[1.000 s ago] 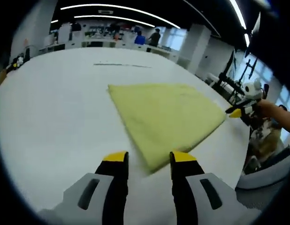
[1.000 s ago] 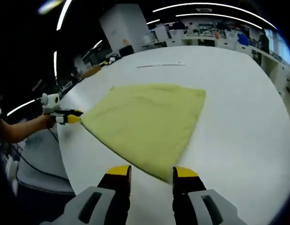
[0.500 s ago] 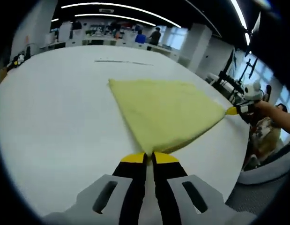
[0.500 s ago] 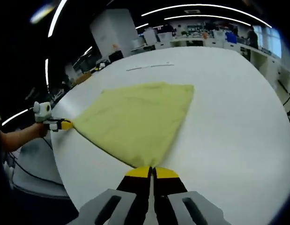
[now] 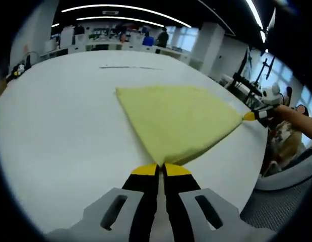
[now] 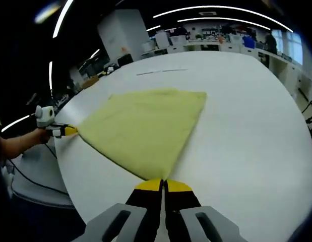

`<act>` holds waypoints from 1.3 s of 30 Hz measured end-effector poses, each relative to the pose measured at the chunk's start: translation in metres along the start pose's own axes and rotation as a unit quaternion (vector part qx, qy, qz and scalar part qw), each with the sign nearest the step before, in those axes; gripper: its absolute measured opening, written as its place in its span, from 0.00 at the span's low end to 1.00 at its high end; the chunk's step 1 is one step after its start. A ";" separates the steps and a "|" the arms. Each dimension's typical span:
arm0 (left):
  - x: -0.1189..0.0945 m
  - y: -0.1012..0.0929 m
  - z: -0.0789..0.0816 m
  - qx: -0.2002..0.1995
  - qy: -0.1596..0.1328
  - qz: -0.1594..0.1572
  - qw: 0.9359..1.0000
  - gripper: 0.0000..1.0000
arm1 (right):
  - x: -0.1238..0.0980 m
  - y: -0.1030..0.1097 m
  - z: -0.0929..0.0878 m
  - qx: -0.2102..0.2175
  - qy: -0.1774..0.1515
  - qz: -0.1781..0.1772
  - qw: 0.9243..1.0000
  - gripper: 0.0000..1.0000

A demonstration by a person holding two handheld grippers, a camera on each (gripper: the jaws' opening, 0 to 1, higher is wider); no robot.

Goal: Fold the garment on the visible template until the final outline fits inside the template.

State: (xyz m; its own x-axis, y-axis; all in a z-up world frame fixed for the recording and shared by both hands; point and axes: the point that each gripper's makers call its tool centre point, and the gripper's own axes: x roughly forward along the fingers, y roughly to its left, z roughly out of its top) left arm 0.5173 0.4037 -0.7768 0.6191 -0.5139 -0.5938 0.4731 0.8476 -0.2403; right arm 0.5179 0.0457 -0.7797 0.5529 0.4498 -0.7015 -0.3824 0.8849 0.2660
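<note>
In the left gripper view, the left hand-held gripper (image 5: 161,170) rises from the bottom centre of the frame with its yellow-tipped black jaws pressed together on the near corner of a pale yellow-green folded cloth garment (image 5: 176,121). The garment lies flat on the broad white round worktop (image 5: 60,126), filling the middle of the frame as a wide four-cornered shape. At the right edge of the frame the right hand-held gripper (image 5: 251,116) pinches another corner of the garment, its yellow tip touching the fabric, with a person's hand (image 5: 289,113) behind it. A thin dark line (image 5: 129,67) marks the worktop in the upper middle, beyond the garment.

In the right gripper view, the right hand-held gripper (image 6: 162,185) comes up from the bottom centre, jaws closed on the nearest garment (image 6: 143,128) corner. The cloth spreads toward the upper middle of the frame over the worktop (image 6: 246,131). At the left edge, the left hand-held gripper (image 6: 70,131) clamps the cloth's left corner, held by a person's hand (image 6: 42,135). The same dark line (image 6: 161,72) sits on the worktop past the garment.
</note>
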 end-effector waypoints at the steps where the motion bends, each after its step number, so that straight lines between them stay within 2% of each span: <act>1: -0.001 0.001 0.000 0.002 0.000 0.005 1.000 0.02 | 0.000 0.000 0.000 -0.001 -0.001 -0.002 1.000 0.00; 4: -0.005 0.004 0.001 -0.004 -0.006 0.010 1.000 0.05 | -0.006 -0.002 0.006 -0.005 -0.017 -0.016 1.000 0.02; 7: -0.010 0.002 0.010 -0.013 -0.027 0.014 0.999 0.13 | -0.013 0.000 0.016 -0.001 -0.042 -0.015 0.999 0.18; 11: -0.017 -0.002 0.024 -0.016 -0.044 0.016 0.999 0.24 | -0.023 0.011 0.031 -0.025 -0.064 -0.010 0.998 0.35; 13: -0.019 -0.004 0.031 -0.019 -0.055 0.014 0.998 0.32 | -0.029 0.019 0.041 -0.033 -0.079 -0.003 0.996 0.47; 17: -0.025 -0.013 0.044 -0.026 -0.072 0.005 0.997 0.48 | -0.040 0.034 0.057 -0.048 -0.099 0.009 0.994 0.64; 22: -0.033 -0.025 0.059 0.004 -0.090 0.005 0.996 0.64 | -0.054 0.048 0.071 -0.064 -0.117 0.016 0.991 0.83; 23: -0.035 -0.026 0.063 0.007 -0.098 0.007 0.995 0.65 | -0.058 0.052 0.075 -0.067 -0.124 0.018 0.990 0.87; 24: -0.038 -0.027 0.075 0.013 -0.130 0.010 0.991 0.66 | -0.061 0.055 0.078 -0.070 -0.126 0.020 0.989 0.91; 25: -0.040 -0.029 0.078 0.016 -0.138 0.006 0.990 0.67 | -0.065 0.058 0.082 -0.073 -0.134 0.022 0.988 0.94; 26: -0.042 -0.032 0.078 0.014 -0.130 0.004 0.991 0.70 | -0.068 0.060 0.085 -0.074 -0.140 0.022 0.987 0.97; 31: -0.052 -0.037 0.088 0.029 -0.134 0.007 0.990 0.81 | -0.085 0.070 0.092 -0.076 -0.159 0.029 0.984 0.99; 34: -0.061 -0.042 0.095 0.034 -0.145 0.007 0.989 0.88 | -0.090 0.073 0.091 -0.085 -0.159 0.028 0.983 0.99; 36: -0.066 -0.042 0.101 0.033 -0.164 0.008 0.986 0.92 | -0.093 0.074 0.088 -0.089 -0.156 0.029 0.983 0.99; 39: -0.070 -0.042 0.101 0.026 -0.166 0.011 0.986 0.98 | -0.097 0.076 0.082 -0.097 -0.148 0.022 0.984 0.99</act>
State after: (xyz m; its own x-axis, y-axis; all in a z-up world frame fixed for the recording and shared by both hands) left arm 0.5176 0.3909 -0.6481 0.7961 -0.5184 -0.3123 0.4843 0.8551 -0.1852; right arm 0.4963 0.0793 -0.6374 0.7134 0.5283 -0.4604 -0.5294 0.8368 0.1399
